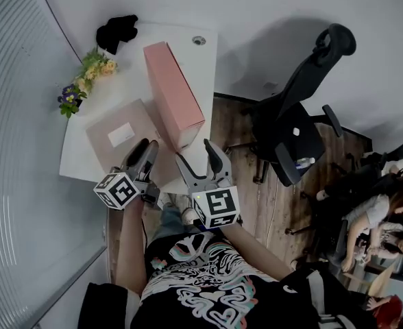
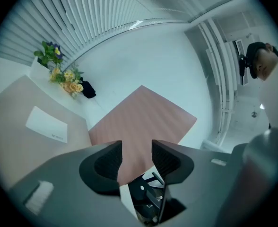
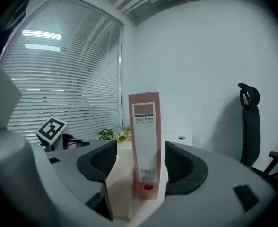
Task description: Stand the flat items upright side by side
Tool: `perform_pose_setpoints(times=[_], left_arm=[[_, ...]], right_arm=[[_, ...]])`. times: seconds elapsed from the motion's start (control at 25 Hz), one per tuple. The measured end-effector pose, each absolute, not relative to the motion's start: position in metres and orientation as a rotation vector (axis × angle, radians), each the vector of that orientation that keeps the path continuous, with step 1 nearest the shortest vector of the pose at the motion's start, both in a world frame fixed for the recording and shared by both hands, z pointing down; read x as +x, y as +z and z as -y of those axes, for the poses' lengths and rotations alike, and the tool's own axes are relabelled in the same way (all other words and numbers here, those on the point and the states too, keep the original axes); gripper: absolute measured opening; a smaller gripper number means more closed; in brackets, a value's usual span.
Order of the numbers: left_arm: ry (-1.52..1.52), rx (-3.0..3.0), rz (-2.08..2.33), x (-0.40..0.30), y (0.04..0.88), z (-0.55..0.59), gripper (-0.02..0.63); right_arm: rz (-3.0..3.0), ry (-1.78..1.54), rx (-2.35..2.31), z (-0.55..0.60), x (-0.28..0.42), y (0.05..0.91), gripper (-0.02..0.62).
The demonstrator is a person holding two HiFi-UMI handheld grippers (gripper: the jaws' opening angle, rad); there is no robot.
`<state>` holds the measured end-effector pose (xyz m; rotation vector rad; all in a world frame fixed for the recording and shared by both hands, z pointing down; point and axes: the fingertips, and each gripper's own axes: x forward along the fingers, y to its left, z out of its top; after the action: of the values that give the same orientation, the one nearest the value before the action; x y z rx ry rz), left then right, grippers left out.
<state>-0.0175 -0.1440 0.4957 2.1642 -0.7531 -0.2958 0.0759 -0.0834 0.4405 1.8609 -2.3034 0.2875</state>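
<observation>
Boxes on the white surface (image 1: 188, 46) number two: one pink file box (image 1: 174, 94) standing upright, one beige box (image 1: 123, 139) lying flat just beside it. Left gripper (image 1: 145, 145) and right gripper (image 1: 194, 151) both have jaws spread, pinching nothing, near the boxes.

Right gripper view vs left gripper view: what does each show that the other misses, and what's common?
Only the right gripper view: the labelled spine of the pink file box, which stands upright, and the office chair.
Only the left gripper view: the white label on top of the flat beige box, the pink file box's broad side, and a person at the upper right edge.
Both: the pink file box, the beige box, the flowers and the window blinds.
</observation>
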Motion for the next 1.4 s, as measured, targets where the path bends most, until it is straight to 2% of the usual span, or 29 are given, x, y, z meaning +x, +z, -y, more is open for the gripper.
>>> perform_pose_setpoints(times=[0.44, 0.72, 0.84, 1.0, 1.2, 1.4], left_arm=[[-0.179, 2.108, 1.069, -0.094, 0.525, 0.090, 0.184], [-0.092, 2.036, 1.203, -0.131, 0.553, 0.059, 0.192], [-0.004, 1.987, 1.291, -0.151, 0.571, 0.056, 0.240], [0.027, 1.891, 1.358, -0.175, 0.592, 0.051, 0.269], [-0.096, 1.751, 1.287, -0.188, 0.612, 0.042, 0.307], [-0.207, 1.619, 1.139, -0.187, 0.634, 0.035, 0.375]], right_arm=[[2.438, 0.388, 1.557, 0.047, 0.034, 0.478, 0.280], [2.433, 0.520, 1.306, 0.031, 0.008, 0.522, 0.288], [2.414, 0.575, 1.275, 0.029, 0.003, 0.536, 0.288], [2.394, 0.613, 1.244, 0.030, -0.007, 0.549, 0.290], [2.346, 0.626, 1.199, 0.028, -0.018, 0.569, 0.290], [2.303, 0.623, 1.182, 0.028, -0.025, 0.586, 0.293]])
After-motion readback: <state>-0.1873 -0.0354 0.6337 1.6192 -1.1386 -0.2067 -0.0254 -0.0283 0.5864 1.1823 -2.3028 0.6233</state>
